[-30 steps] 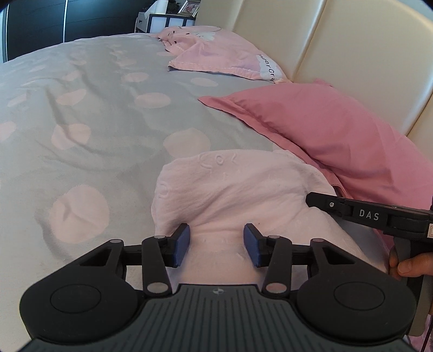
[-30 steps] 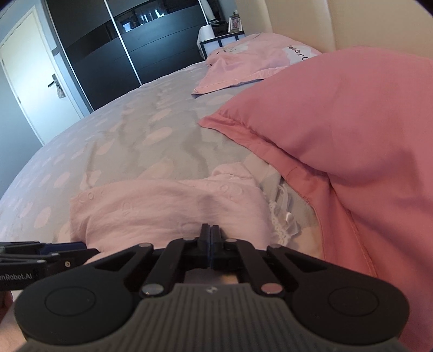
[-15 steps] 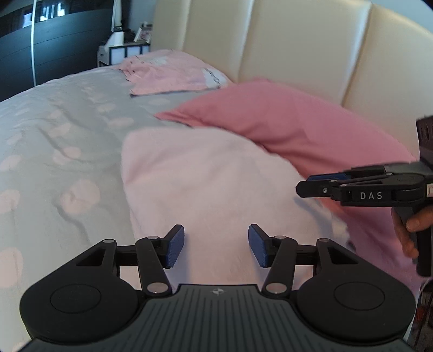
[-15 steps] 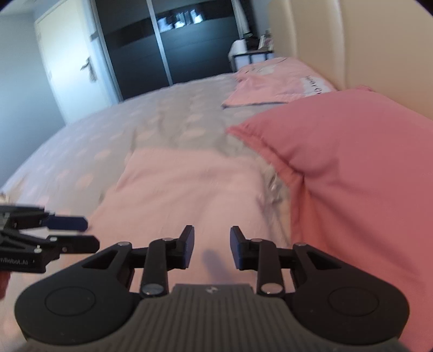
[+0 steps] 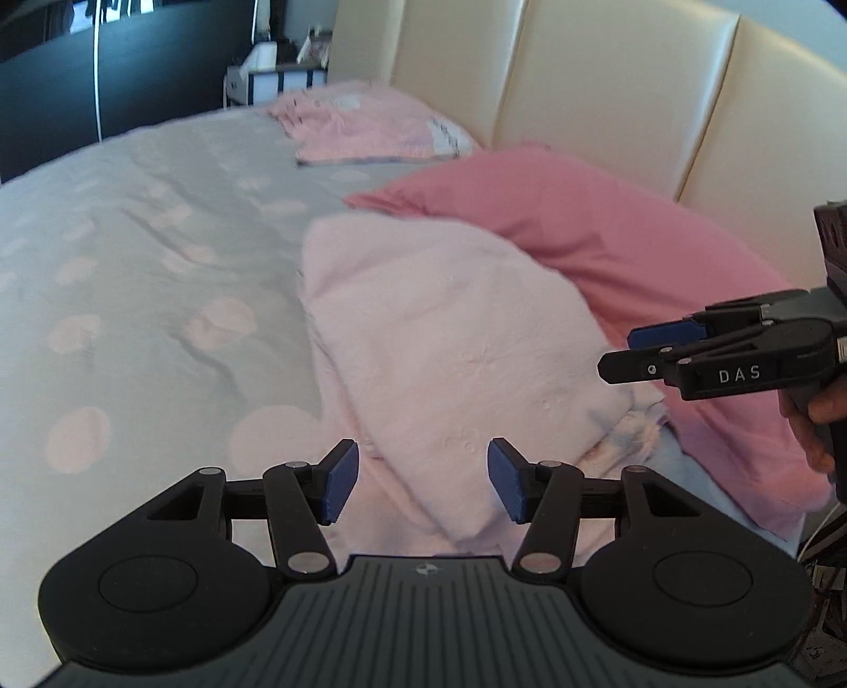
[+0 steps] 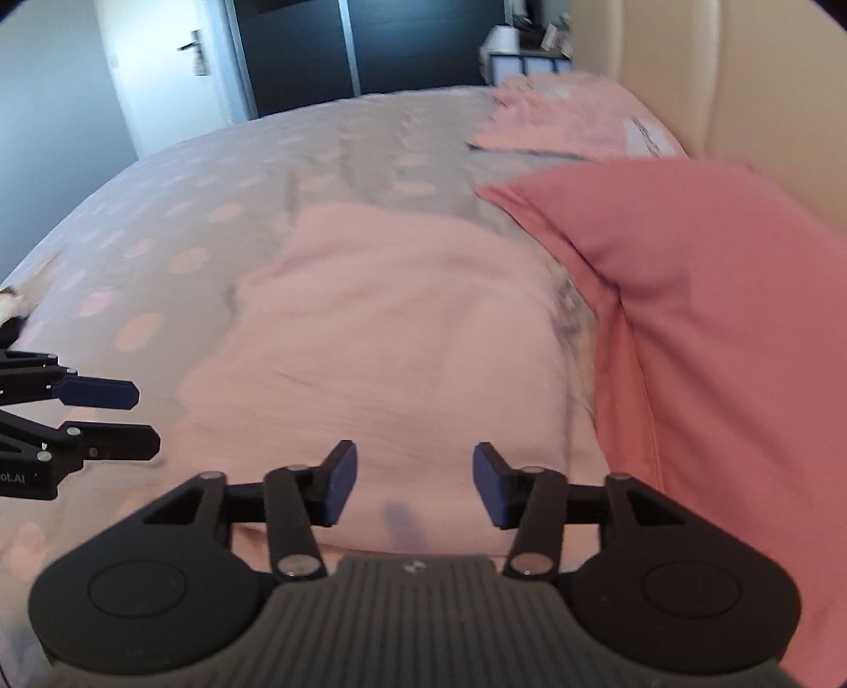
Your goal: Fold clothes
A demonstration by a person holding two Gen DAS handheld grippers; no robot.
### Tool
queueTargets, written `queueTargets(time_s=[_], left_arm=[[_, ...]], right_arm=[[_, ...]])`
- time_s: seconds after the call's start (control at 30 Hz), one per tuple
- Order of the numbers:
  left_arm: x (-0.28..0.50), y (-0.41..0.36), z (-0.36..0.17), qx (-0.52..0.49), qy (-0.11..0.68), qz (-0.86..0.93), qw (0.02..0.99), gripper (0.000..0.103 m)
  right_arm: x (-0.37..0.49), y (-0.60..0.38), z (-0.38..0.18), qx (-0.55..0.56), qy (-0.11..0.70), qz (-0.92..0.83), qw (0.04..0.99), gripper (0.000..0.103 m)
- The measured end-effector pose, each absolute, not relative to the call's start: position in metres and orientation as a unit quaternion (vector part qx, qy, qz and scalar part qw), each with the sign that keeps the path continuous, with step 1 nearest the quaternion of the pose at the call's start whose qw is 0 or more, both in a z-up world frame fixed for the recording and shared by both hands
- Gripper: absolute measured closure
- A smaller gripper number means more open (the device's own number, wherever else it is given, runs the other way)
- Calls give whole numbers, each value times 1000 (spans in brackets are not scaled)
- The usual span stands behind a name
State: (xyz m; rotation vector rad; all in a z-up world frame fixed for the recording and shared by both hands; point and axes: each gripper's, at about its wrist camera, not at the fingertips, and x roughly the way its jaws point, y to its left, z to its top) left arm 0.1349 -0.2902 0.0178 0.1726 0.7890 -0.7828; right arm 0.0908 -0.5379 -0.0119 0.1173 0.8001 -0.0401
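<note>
Garment: pale pink folded clothing (image 5: 444,338) lies on the bed, its right edge against the darker pillow; a white frilled edge shows at its near right corner in the left wrist view.
Garment, right wrist view: the same piece (image 6: 392,338) fills the middle, blurred, with folds at its left side.
Left gripper: (image 5: 422,489) hovers above the near end of the garment; its jaws are opening, blue pads apart and pressing on nothing, cloth seen beyond the gap rather than gripped.
Right gripper: (image 6: 406,487) above the garment's near edge; jaws opening, pads clear of the fabric, nothing held.
Right gripper from the left camera: it enters at the right edge, lettered DAS, over the pillow's lower part, with a hand (image 5: 818,423) on its handle.
Left gripper from the right camera: its fingers reach in from the left edge, above the cover beside the garment.
Bed cover: grey with pale pink dots (image 5: 132,296), wrinkled left of the garment.
Dark pink pillow: (image 5: 624,249) just right of the garment, leaning against the headboard, crowding that side.
Light pink pillow: (image 5: 370,129) farther along, well apart from the garment.
Headboard: cream padded panels (image 5: 582,79).
Background: dark wardrobe (image 6: 296,47), white door (image 6: 169,63), a small white unit (image 5: 264,79) by the bed's far corner.
</note>
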Motion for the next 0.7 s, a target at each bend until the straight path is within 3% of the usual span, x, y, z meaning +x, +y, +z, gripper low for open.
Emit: queueTargets(time_s=[0.2,0.27,0.37,0.5,0.57,0.7], left_arm=[[87,-212,88,66,308,-363,877,40],[68,-185,108,64,290,-357,886,32],[41,-149,129,76,265,-322,906,28],[8,-104,144,85,221,-253,938,27],[-6,-84,145,82,207,-221,950,22],[-26,-49,137,83,175,-143,971,19]], right_arm=[[67,-462,65,48,341,33,938,38],[55,-434,86,37,320,40,946,35],[39,-392,111,26,291,46,955,20],[16,-327,127,-20,250,36,967,14],[6,-300,127,-33,232,26,972,13],[-12,-252,118,-5,206,16,979,7]])
